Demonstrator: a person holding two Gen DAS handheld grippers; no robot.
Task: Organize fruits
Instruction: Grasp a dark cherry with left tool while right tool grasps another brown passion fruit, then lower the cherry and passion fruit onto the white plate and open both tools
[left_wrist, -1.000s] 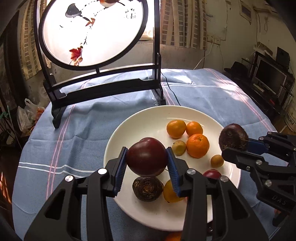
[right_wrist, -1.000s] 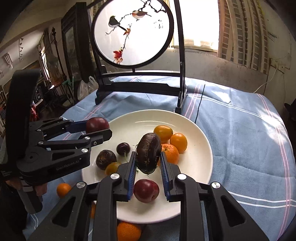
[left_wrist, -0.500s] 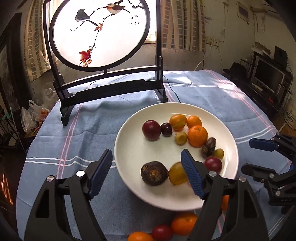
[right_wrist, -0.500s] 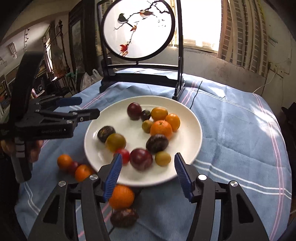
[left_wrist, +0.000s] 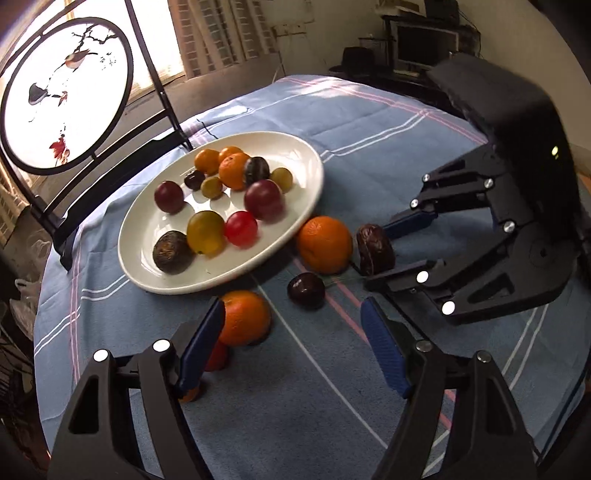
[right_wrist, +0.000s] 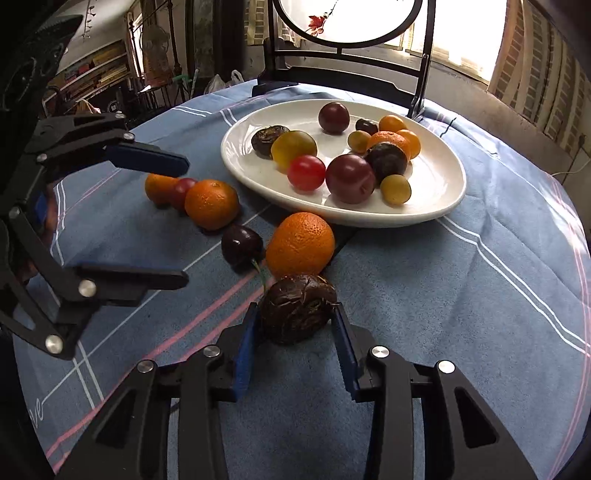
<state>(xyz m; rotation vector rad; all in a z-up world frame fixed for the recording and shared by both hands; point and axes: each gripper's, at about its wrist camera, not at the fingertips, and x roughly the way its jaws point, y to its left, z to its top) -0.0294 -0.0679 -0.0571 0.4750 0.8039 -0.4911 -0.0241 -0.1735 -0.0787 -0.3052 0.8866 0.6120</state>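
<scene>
A white plate (left_wrist: 295, 155) (right_wrist: 436, 199) holds several fruits: oranges, plums, yellow and dark ones. On the blue cloth beside it lie an orange (left_wrist: 324, 243) (right_wrist: 300, 244), a dark cherry (left_wrist: 306, 290) (right_wrist: 242, 245), another orange (left_wrist: 243, 322) (right_wrist: 211, 204) and a wrinkled brown fruit (left_wrist: 375, 250) (right_wrist: 297, 307). My right gripper (right_wrist: 295, 325) (left_wrist: 391, 254) is open, its pads either side of the brown fruit on the cloth. My left gripper (left_wrist: 291, 350) (right_wrist: 162, 221) is open and empty, low over the cloth, near the second orange.
A round painted screen on a black stand (left_wrist: 66, 96) (right_wrist: 347, 22) stands behind the plate. A small red fruit (right_wrist: 183, 190) and a small orange (right_wrist: 159, 186) lie on the cloth at the left. The round table's edge curves close around.
Both grippers have drawn back from the plate and dropped low to the cloth. The right one now straddles the brown fruit; the left one is by the loose orange.
</scene>
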